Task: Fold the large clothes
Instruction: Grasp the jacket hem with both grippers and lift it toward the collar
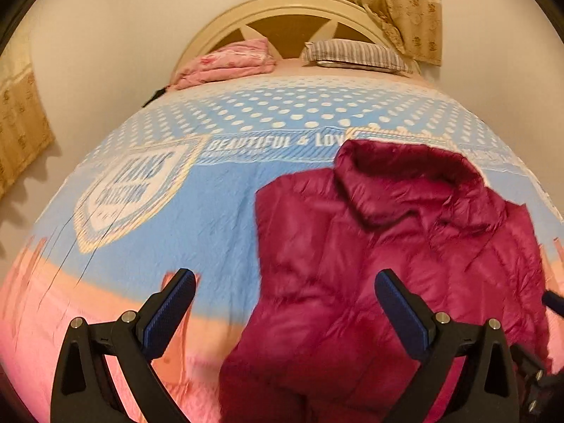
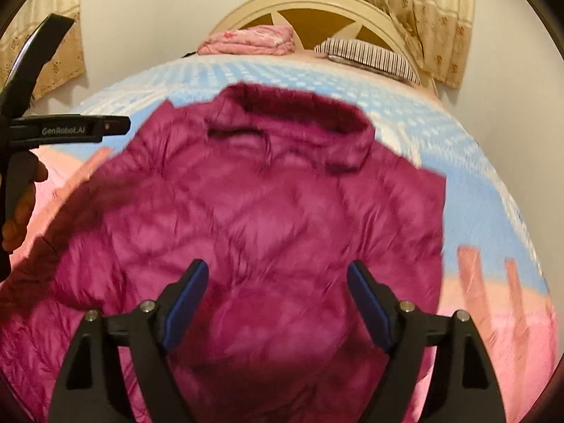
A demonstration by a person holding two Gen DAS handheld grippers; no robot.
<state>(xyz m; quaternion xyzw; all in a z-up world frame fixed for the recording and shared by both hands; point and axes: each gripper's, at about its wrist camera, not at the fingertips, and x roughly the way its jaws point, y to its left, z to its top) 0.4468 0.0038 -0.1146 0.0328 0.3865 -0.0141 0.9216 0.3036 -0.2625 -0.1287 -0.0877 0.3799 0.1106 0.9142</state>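
Jacket: your magenta quilted puffer lies spread flat on the bed, collar toward the headboard, hem toward the foot edge nearest you; in your left wrist view it covers the right half of the bedspread.
Collar: turned up in a dark rolled band at the jacket's far end, lying over the dotted blue part of the bedspread.
Left gripper: your jaws stand wide apart, holding nothing; one finger hangs over bare bedspread, the other over the jacket's left side.
Right gripper: jaws spread wide too, empty, hovering above the lower middle of the jacket; contact with the fabric cannot be told.
Bedspread: blue with white dots and lettering toward the headboard, pink toward the foot edge.
Headboard: cream, arched, at the far edge of the bed.
Pink bedding: folded stack at the far left corner of the bed.
Striped pillow: at the far right corner, just beside the pink bedding.
Curtain: beige patterned, hanging beyond the headboard on the right.
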